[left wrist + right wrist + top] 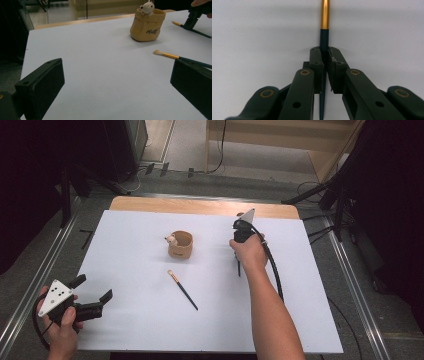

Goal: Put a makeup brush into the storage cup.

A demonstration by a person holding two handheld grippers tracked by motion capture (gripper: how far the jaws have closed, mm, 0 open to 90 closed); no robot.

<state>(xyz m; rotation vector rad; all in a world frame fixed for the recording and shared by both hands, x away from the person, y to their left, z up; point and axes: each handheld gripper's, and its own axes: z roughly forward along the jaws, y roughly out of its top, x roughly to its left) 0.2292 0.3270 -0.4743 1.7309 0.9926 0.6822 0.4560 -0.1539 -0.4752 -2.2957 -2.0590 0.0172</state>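
Observation:
My right gripper (324, 53) points down at the white sheet, shut on the dark handle of a thin brush (324, 22) with a gold ferrule. In the high view that gripper (242, 234) stands right of a tan pouch-shaped holder (180, 245) with a small white animal figure on its rim. A second brush (182, 290) with a pale tip lies loose on the sheet in front of the holder. My left gripper (92, 289) hovers at the near left corner, open, with nothing between its jaws. From the left gripper view, the holder (147, 25) and the loose brush (175, 56) lie ahead.
A white sheet (150, 320) covers most of a wooden table (200, 206). Dark stands and cables crowd the floor at the back and at both sides. A cable trails from the right gripper along the forearm (272, 270).

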